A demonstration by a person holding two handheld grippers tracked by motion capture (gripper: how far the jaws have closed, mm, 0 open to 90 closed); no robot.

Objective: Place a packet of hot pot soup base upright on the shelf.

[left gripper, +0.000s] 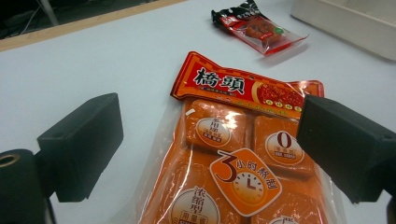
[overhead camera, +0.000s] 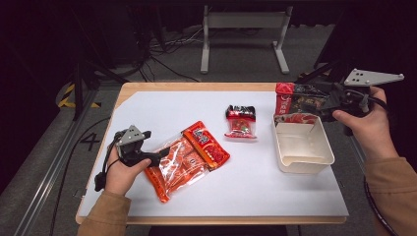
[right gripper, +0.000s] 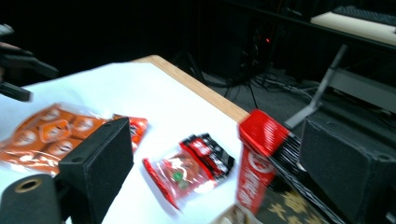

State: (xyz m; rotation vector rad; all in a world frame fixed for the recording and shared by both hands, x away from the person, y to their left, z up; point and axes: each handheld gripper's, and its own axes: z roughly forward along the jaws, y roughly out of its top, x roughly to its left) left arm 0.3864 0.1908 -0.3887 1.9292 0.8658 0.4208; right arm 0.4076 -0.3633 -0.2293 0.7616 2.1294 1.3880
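Covering the wooden table (overhead camera: 129,89), a white sheet (overhead camera: 162,110).

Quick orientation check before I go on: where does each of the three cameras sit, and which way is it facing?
High view: above the person's side, looking forward and down on the table; both forearms and hands show, with the left gripper and right gripper.
Left gripper view: rides the left gripper, looks between its open jaws at the orange packet.
Right gripper view: rides the right gripper, looks across the table beside the tall red packet, which stands in the white bin.
Shared: the small red-and-black packet lies in all three views.
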